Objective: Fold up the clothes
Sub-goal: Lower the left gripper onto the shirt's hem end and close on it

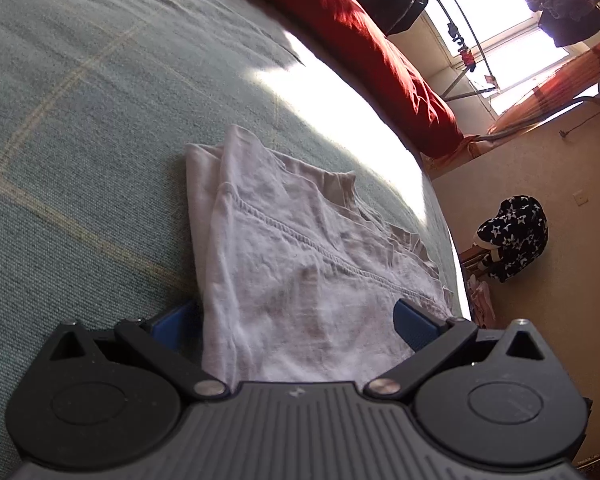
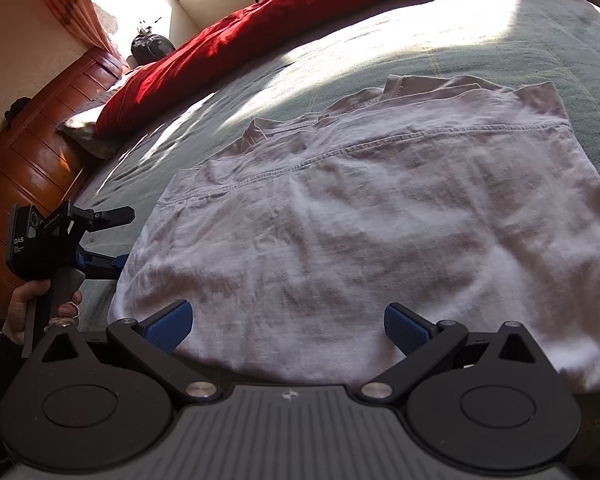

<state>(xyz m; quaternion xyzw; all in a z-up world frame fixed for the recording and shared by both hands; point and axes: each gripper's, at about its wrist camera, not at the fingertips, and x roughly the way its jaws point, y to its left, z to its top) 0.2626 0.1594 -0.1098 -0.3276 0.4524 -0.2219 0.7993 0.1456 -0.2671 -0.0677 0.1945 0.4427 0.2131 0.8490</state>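
While your left gripper and right gripper gape wide, the half-folded white shirt lies between their fingers, ungrasped, awaiting another fold.

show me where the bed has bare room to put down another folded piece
Free: the wide green bedspread beside the white garment, away from the bed's edge, and the sunlit strip between the garment and the red duvet. Crowded: the garment's near edge, where the open left hand-held gripper and right hand-held gripper sit.

Both wrist views low, close, sharing garment
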